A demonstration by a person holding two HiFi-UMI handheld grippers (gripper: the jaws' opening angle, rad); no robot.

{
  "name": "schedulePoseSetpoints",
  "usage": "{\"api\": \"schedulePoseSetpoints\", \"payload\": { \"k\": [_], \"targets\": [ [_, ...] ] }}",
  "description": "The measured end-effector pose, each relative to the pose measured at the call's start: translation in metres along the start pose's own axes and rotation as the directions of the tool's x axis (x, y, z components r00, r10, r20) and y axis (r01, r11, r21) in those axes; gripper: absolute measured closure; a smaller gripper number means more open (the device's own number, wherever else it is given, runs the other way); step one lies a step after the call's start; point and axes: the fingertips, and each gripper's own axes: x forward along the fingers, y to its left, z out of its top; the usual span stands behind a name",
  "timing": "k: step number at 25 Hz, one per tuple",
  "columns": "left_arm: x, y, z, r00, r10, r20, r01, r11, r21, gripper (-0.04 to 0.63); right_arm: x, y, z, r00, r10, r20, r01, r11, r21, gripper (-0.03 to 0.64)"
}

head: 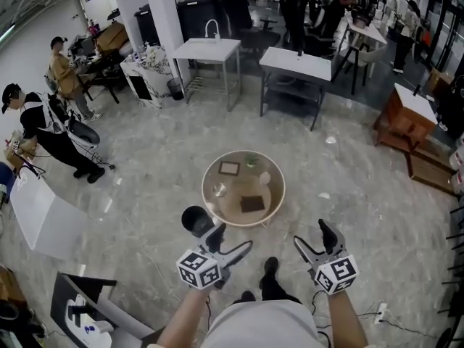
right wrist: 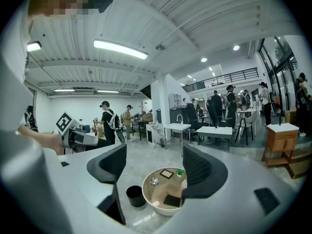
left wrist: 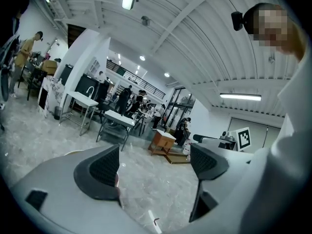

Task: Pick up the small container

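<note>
A small silvery container (head: 219, 190) (right wrist: 154, 181) stands on the left part of a low round wooden table (head: 269, 209) (right wrist: 155, 206). A framed picture (head: 229, 168), a little green plant (head: 251, 162), a dark square mat (head: 252, 204) and a pale object (head: 264, 179) share the tabletop. Both grippers hover over the floor on the near side of the table, well short of it. My left gripper (head: 233, 239) (left wrist: 156, 165) is open, with only floor between its pads. The right gripper (head: 312, 235) (right wrist: 153, 167) is open too and frames the table.
A black bin (head: 196, 220) (right wrist: 135, 195) stands on the floor against the table's left side, just ahead of my left gripper. Two white tables (head: 210, 49) (head: 297, 64) stand farther back, and a wooden cabinet (head: 409, 114) at right. People (head: 36, 129) stand at left.
</note>
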Motion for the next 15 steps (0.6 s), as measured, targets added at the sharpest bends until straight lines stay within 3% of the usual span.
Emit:
{"api": "schedulePoseSetpoints", "payload": {
  "k": [15],
  "targets": [
    [0.126, 0.055, 0.021, 0.997, 0.053, -0.048, -0.054, 0.998, -0.015, 0.138, 0.103, -0.120, -0.006, 0.995, 0.080, -0.057, -0.079, 0.997, 0.026, 0.244]
  ]
}}
